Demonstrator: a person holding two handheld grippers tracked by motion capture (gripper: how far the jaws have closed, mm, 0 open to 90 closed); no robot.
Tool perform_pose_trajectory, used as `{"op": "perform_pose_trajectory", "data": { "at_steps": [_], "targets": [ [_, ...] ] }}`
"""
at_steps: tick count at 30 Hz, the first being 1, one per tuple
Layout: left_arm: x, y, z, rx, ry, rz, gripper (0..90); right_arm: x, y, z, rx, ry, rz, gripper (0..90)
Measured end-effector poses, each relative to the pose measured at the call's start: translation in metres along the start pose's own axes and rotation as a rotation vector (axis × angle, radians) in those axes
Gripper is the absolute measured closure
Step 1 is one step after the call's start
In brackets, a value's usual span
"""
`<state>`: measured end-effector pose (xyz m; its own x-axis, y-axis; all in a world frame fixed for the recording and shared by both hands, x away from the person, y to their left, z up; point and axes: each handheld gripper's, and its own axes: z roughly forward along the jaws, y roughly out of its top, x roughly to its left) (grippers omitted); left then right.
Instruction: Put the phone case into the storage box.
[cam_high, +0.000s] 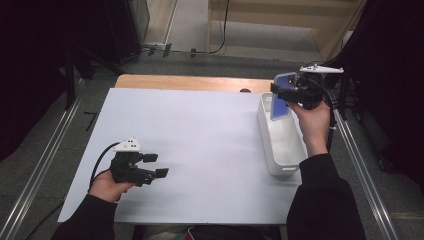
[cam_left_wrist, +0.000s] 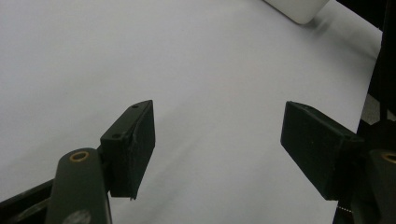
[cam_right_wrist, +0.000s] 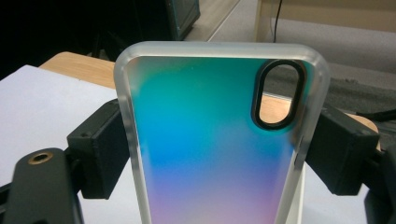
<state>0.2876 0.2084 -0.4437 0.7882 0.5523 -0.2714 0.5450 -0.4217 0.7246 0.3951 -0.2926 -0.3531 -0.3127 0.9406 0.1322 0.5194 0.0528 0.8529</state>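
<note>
Phone case (cam_right_wrist: 210, 149) sits clamped in your right gripper (cam_high: 292, 95), its two long edges pressed between the black jaws, standing upright with the camera cutout at its upper end. It has a frosted rim and a back that shades from green through blue to pink. In the high view you hold the case (cam_high: 281, 97) over the far end of the white bin (cam_high: 280, 145), which lies along the right edge of the white sheet (cam_high: 200, 150) covering the table. Whether the case's lower end touches the bin's inside or hangs free of it, you cannot tell from these views.

Your left gripper (cam_high: 159, 165) rests low near the front left of the sheet, well apart from the bin, pointing to the right across the table. Its jaws stand apart with nothing between them; in the left gripper view you see bare white sheet between the two pads (cam_left_wrist: 135, 144), and a rounded corner of the bin (cam_left_wrist: 299, 9) at the top edge
</note>
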Motion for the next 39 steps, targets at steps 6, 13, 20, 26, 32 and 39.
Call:
{"op": "perform_pose_trajectory", "data": {
  "at_steps": [6,13,20,26,32,39],
  "targets": [
    [0.000,0.000,0.001,0.000,0.000,-0.001,25.8,-0.009,0.009,0.004,-0.007,-0.003,0.031,15.0],
    [0.001,0.000,0.001,0.007,-0.002,-0.002,25.8,-0.009,0.018,0.012,0.006,-0.020,0.030,15.0],
    [0.001,0.001,0.003,0.008,-0.006,0.003,25.8,-0.007,0.032,0.020,-0.005,-0.054,0.016,15.0],
    [0.001,0.001,0.003,0.010,-0.010,0.001,25.8,-0.013,0.039,0.032,-0.013,-0.080,0.043,15.0],
    [0.000,0.002,0.005,0.011,-0.011,0.005,25.8,-0.018,0.041,0.043,-0.007,-0.090,0.064,15.0],
    [0.000,0.002,0.006,0.010,-0.017,0.007,25.8,-0.023,0.039,0.055,-0.006,-0.112,0.093,15.0]
  ]
}}
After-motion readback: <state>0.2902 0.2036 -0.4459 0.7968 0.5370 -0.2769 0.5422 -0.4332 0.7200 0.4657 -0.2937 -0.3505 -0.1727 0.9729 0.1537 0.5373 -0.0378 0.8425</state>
